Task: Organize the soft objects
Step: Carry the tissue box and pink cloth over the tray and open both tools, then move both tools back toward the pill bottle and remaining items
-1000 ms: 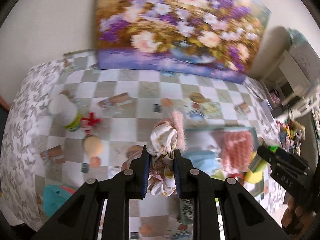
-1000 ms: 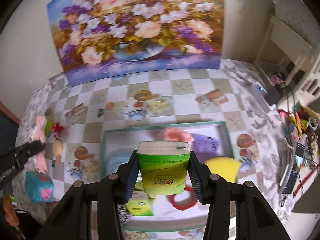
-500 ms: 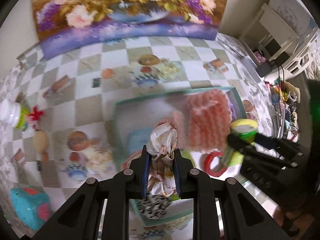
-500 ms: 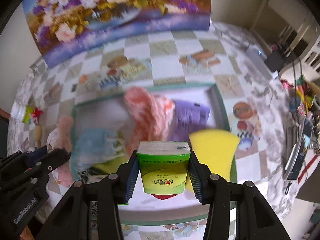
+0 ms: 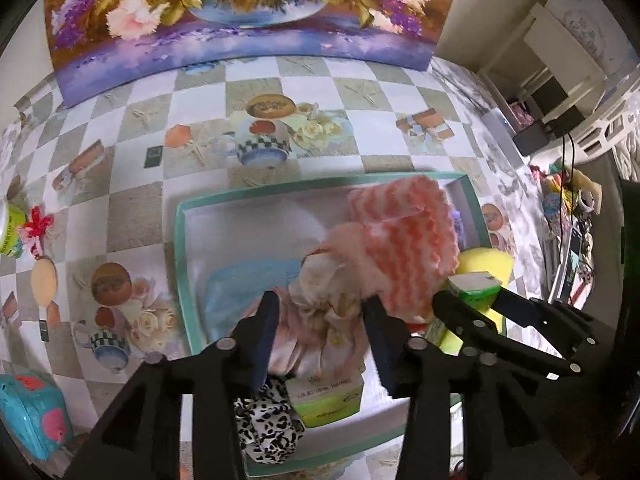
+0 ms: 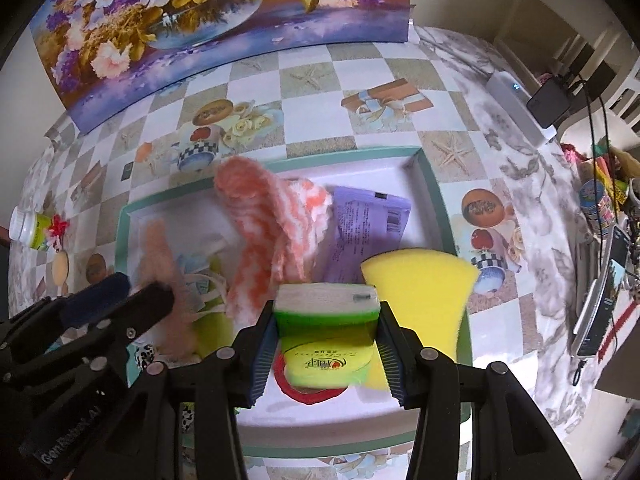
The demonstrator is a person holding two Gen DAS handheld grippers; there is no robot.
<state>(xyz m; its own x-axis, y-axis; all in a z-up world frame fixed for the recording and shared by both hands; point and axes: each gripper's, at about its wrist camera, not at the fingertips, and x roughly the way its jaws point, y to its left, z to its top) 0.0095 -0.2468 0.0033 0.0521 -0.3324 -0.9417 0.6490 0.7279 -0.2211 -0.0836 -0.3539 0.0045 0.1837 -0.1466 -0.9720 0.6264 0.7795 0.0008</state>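
A teal-rimmed white tray (image 5: pixel 182 264) holds several soft items. Over it, my left gripper (image 5: pixel 320 320) points down with its jaws opening. A floral cloth doll with pink fuzzy hair (image 5: pixel 320 300) lies loose between them, resting on the pile. My right gripper (image 6: pixel 326 344) is shut on a green tissue pack (image 6: pixel 326 312), low over the tray's front beside a yellow sponge (image 6: pixel 420 284). A pink-and-white fuzzy cloth (image 6: pixel 272 232) and a purple packet (image 6: pixel 368 232) lie behind it. In the right wrist view the left gripper (image 6: pixel 138 290) shows at the left.
The tray also holds a light blue cloth (image 5: pixel 240 284), a leopard-print cloth (image 5: pixel 268 432), another tissue pack (image 5: pixel 328 396) and a red ring (image 6: pixel 316 394). A teal plush toy (image 5: pixel 32 412) and a green-labelled bottle (image 5: pixel 8 232) sit left. A flower painting (image 5: pixel 240 8) stands behind.
My left gripper swung right from the open tablecloth to over the tray, sank, and its jaws spread off the doll. My right gripper came down toward the tray with the tissue pack.
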